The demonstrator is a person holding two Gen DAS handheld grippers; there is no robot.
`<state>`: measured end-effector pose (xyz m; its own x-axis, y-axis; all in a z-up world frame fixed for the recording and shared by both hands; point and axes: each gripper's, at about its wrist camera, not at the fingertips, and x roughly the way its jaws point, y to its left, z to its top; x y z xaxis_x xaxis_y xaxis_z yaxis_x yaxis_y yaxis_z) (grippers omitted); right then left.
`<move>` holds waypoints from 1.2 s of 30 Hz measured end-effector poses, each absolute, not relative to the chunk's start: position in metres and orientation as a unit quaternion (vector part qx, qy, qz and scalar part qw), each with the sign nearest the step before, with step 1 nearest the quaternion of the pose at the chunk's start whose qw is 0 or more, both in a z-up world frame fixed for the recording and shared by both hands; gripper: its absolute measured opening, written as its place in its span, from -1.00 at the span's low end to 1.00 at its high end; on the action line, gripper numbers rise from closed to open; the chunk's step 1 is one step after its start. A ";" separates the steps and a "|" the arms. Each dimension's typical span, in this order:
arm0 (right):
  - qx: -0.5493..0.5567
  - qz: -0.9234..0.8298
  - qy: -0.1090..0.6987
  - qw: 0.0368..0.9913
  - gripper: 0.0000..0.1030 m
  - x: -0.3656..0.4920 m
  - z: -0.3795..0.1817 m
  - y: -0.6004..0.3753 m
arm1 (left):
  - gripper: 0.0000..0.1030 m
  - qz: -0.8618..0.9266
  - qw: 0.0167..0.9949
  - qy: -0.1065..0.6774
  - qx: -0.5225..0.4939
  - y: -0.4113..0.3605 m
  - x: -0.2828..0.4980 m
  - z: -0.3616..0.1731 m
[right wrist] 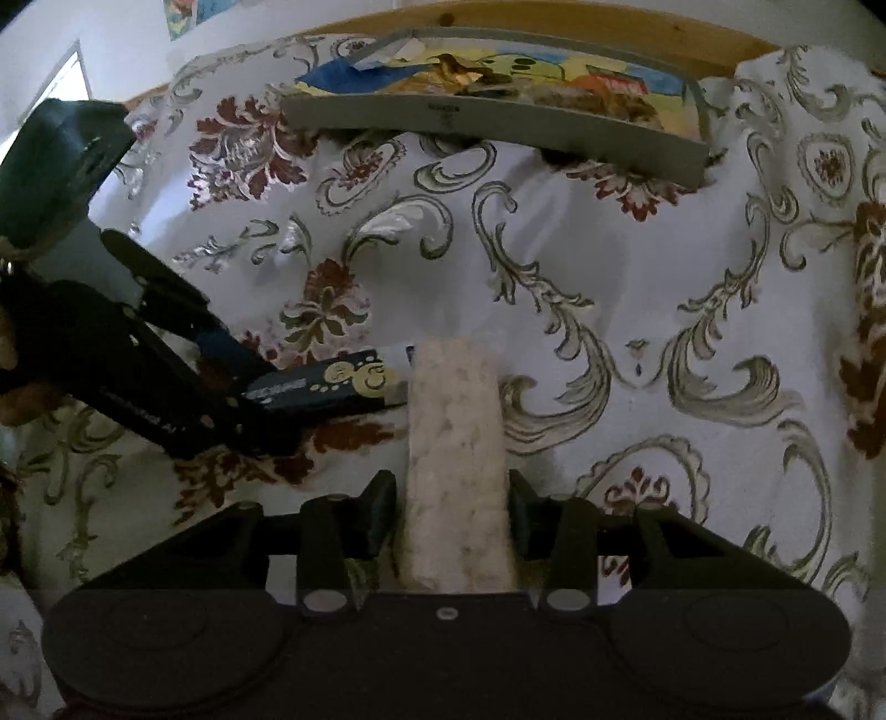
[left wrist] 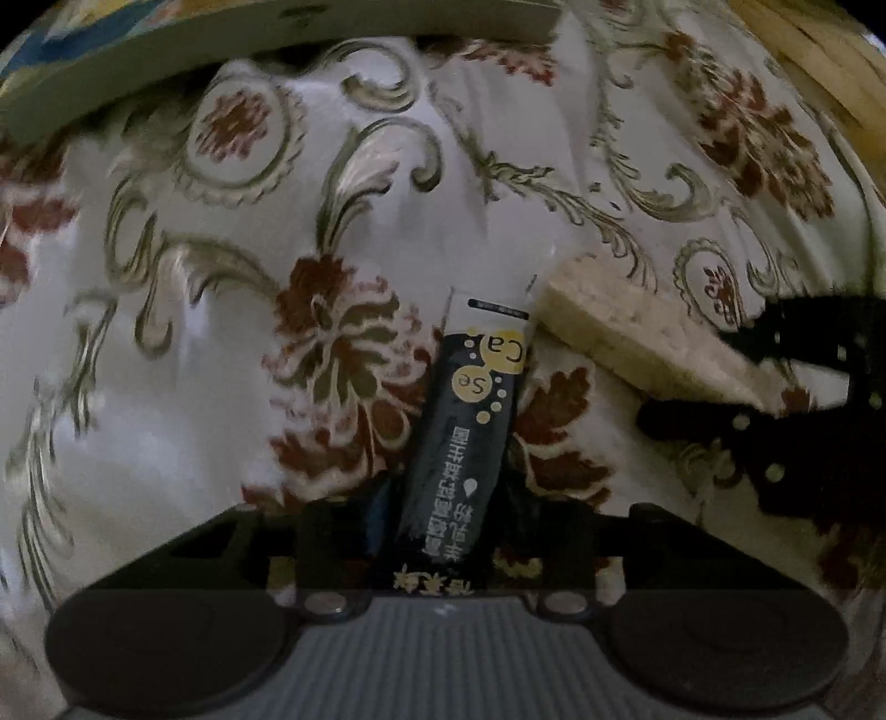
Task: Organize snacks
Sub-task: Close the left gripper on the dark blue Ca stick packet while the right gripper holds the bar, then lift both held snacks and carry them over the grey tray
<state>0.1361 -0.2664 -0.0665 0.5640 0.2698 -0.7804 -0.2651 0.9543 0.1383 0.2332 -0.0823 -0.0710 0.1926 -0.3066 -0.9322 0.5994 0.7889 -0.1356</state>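
Note:
A dark stick sachet (left wrist: 470,410) with yellow "Ca" and "Se" dots lies along my left gripper (left wrist: 448,493), whose fingers are shut on its near end. In the right wrist view the same sachet (right wrist: 326,382) sticks out of the left gripper (right wrist: 249,390) towards the middle. A pale rice cracker bar (right wrist: 454,459) in clear wrap runs straight out between the fingers of my right gripper (right wrist: 451,490), which press on both its sides. From the left wrist view, the bar (left wrist: 626,338) angles in from the right gripper (left wrist: 698,376), and its far end nearly meets the sachet's tip.
A grey tray (right wrist: 498,130) holding colourful snack packets (right wrist: 498,72) stands at the back, its rim (left wrist: 221,50) close above the left gripper's view. A floral tablecloth (right wrist: 637,310) covers the table. A wooden edge (right wrist: 554,22) runs behind the tray.

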 end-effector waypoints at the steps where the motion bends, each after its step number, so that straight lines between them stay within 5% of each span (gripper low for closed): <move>1: 0.011 0.153 0.443 0.884 -0.13 0.135 -0.067 -0.267 | -0.21 -0.287 0.762 0.568 0.118 -0.082 0.231 -0.070; 9: 0.011 0.131 0.423 0.896 -0.30 0.124 -0.070 -0.255 | -0.29 -0.205 0.794 0.570 0.053 -0.075 0.194 -0.065; 36: -0.076 0.112 0.341 0.930 -0.32 0.047 -0.043 -0.217 | -0.34 -0.163 0.883 0.439 -0.035 -0.038 0.111 -0.041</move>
<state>0.0466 -0.2167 -0.0432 0.7428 0.1563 -0.6510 -0.2603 0.9633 -0.0657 0.1114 -0.0376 -0.0407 0.5614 -0.3189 -0.7636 0.2570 0.9443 -0.2053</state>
